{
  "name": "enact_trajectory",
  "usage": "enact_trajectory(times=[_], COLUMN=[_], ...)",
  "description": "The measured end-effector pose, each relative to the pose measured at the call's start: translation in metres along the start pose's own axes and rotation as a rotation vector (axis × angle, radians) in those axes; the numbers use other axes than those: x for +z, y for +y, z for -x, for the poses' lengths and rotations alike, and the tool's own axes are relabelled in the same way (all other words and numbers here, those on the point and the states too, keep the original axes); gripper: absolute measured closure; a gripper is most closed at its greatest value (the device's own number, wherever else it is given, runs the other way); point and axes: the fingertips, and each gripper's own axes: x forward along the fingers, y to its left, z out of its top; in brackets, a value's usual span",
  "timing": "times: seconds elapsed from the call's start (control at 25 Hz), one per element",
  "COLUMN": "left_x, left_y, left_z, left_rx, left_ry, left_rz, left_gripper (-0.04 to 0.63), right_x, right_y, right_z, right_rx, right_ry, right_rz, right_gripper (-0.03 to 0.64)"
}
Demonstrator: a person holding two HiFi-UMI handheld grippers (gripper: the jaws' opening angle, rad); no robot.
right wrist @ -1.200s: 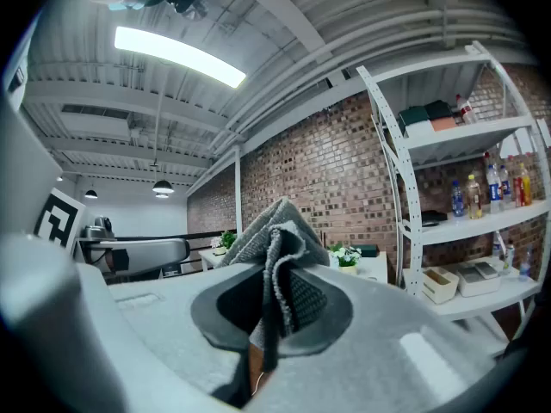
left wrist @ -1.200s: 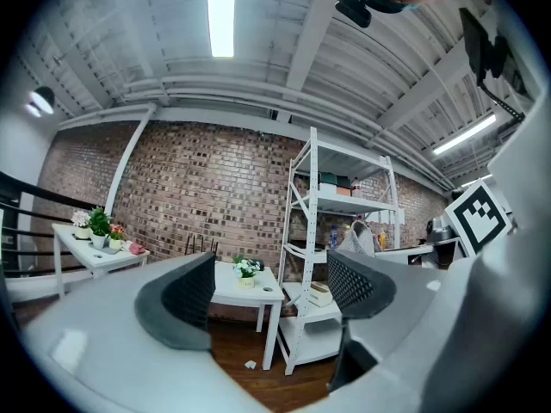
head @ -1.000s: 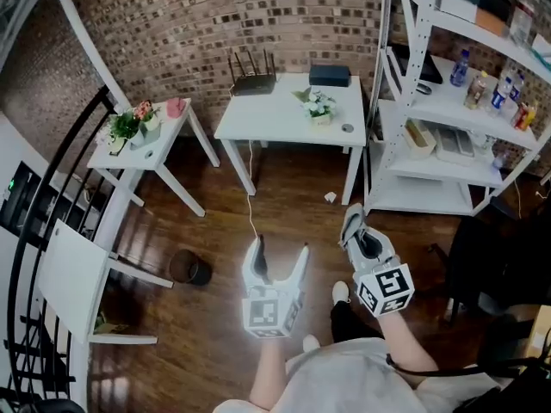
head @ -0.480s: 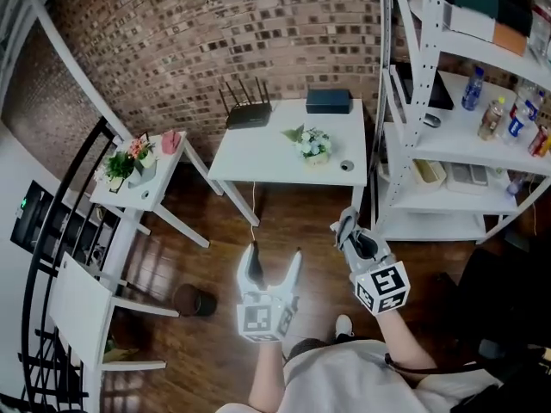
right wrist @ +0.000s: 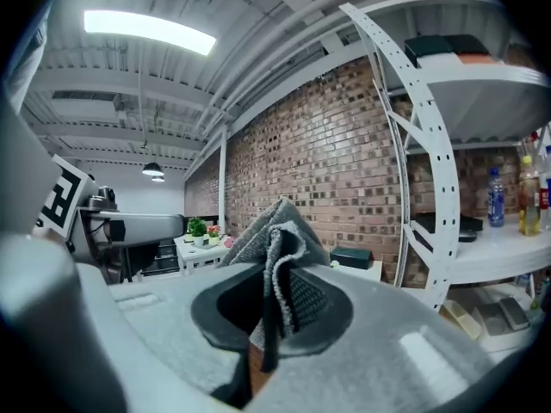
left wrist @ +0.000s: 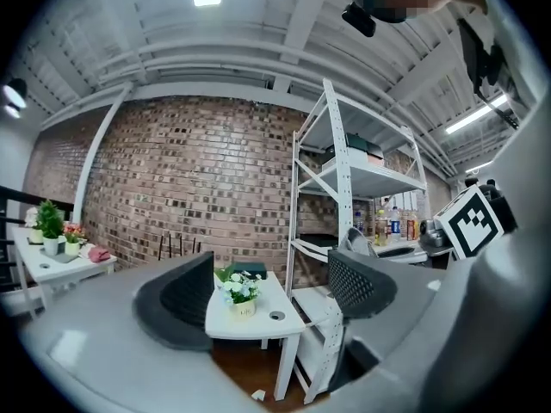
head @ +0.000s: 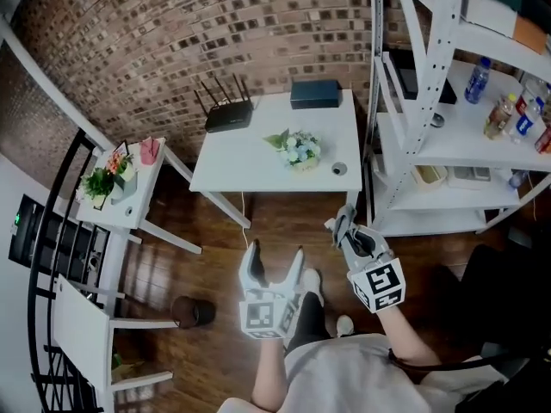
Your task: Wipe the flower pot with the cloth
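Closing on the surface (head: 245, 157), the person has brought the flower pot (head: 301, 152) nearer at upper centre, cloth (right wrist: 277, 231) clenched in the right gripper (head: 344, 231), left gripper (head: 275, 255) released and empty; wiping can soon start.

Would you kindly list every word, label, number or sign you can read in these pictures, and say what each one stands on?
No text is legible.
On the flower pot on the white table: a small mark on its front, too blurred to read.
On the bottles on the shelf: labels too small to read.
On the left gripper and right gripper: square black-and-white markers on their cubes, no letters.
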Motion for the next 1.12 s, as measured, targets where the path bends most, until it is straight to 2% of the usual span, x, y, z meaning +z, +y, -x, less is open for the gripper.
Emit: enact_trajectory(times=[0.12,0.52,0.88,1.04,1.12], left_x=[-0.002,0.023,-0.037,-0.084,-0.117], left_y=[0.017,0.101,0.142,0.145,0.145], left_z=[-0.041,-0.172,-0.238,-0.257,-0.266], left_rx=[-0.023,-0.092,-0.134,-0.145,-0.166], left_ry=[-0.005,-0.051,0.089,0.205,0.296], left_rz=[0.017,0.029,0.076,0.070,0.061], left_gripper=[0.169,0.167,0.161,0.160,0.158], right_x=[0.005,0.072,0.051,0.052,0.046], right_y=[-0.015,-0.068,-0.098,-0.126,-0.140], right_z=[-0.038,-0.173,-0.233,-0.247,-0.254], right_rx=[0.000,-0.066,-0.049,-0.070,-0.076], right_ry=[0.002,-0.052,0.055,0.061,0.076], right_rz=[-0.007,0.056,0.053,0.035,0.021], right_gripper=[0.615,0.615,0.615,0.615,0.615])
